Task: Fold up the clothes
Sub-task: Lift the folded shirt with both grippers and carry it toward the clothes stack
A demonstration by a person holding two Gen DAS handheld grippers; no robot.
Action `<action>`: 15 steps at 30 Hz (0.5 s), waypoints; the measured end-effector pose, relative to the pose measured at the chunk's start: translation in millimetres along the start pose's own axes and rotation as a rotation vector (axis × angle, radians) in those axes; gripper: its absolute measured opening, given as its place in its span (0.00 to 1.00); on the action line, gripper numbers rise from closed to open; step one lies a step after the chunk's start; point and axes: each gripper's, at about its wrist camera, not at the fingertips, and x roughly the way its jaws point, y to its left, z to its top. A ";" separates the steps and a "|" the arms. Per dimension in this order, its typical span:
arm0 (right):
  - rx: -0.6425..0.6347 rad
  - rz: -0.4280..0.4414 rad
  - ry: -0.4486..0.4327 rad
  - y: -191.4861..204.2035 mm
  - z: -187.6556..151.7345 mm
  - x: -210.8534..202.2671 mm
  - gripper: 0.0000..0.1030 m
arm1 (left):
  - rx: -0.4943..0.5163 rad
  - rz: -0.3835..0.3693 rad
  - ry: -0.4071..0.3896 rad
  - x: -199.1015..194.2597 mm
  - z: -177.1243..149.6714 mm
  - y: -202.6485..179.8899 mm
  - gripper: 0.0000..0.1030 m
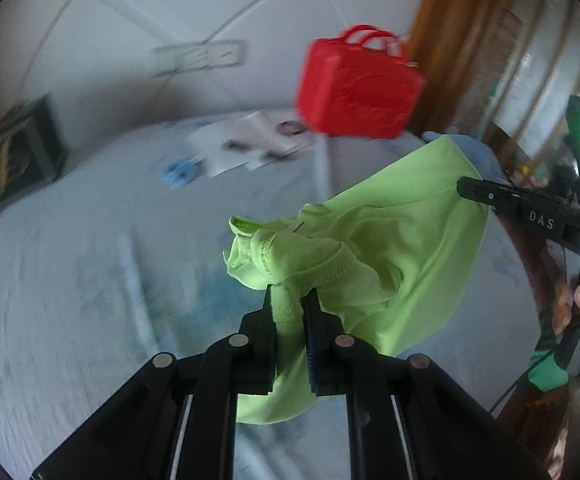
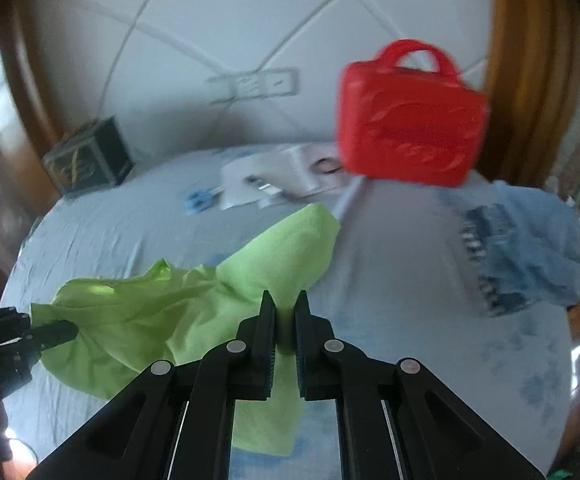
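A lime green garment (image 1: 390, 240) hangs bunched between my two grippers, above a pale blue-grey table (image 1: 69, 280). My left gripper (image 1: 288, 296) is shut on a stitched hem of it. My right gripper (image 2: 284, 300) is shut on another edge of the garment (image 2: 161, 312). The right gripper also shows at the right of the left wrist view (image 1: 466, 188), its tip at the cloth. The left gripper shows at the left edge of the right wrist view (image 2: 65, 330), touching the cloth.
A red bag (image 2: 410, 120) stands at the back right of the table. White papers (image 2: 281, 184) lie at the back middle. A dark box (image 2: 89, 156) sits at the back left. A blue denim garment (image 2: 522, 248) lies at the right. A tiled wall stands behind.
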 end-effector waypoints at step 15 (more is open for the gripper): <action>-0.043 0.002 -0.160 -357.6 124.8 -58.3 0.08 | 0.000 -0.059 -0.136 114.2 196.9 -297.7 0.11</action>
